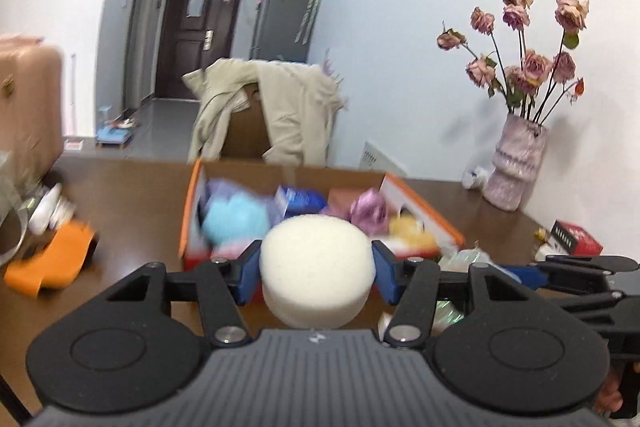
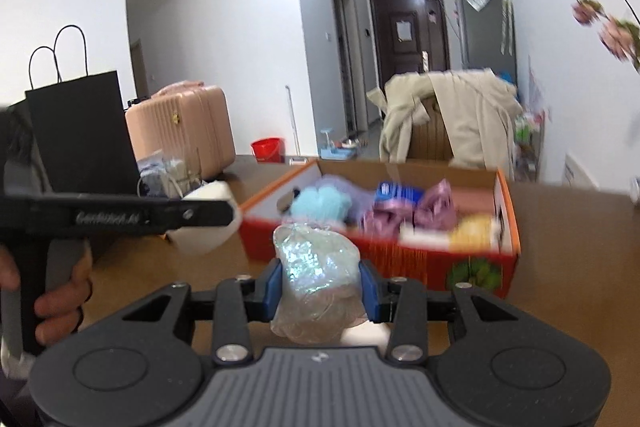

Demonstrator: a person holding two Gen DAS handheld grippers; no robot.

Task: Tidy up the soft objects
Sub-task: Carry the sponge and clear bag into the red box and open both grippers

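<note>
While clamped, sponge (image 1: 316,259) sits between left tongs (image 1: 316,273).

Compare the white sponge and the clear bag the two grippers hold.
The sponge is a smooth, opaque white puck; the bag is crinkled, see-through, and irregular. The sponge sits in the left gripper, the bag in the right gripper. The sponge looks solid; the bag holds shiny stuffing. Both are squeezed between blue pads, near the box.

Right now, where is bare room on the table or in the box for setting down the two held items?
Bare wood lies between the orange cloth and the cardboard box, also right of it before the vase. Inside, only the back-right corner looks free; elsewhere it is crowded.
</note>
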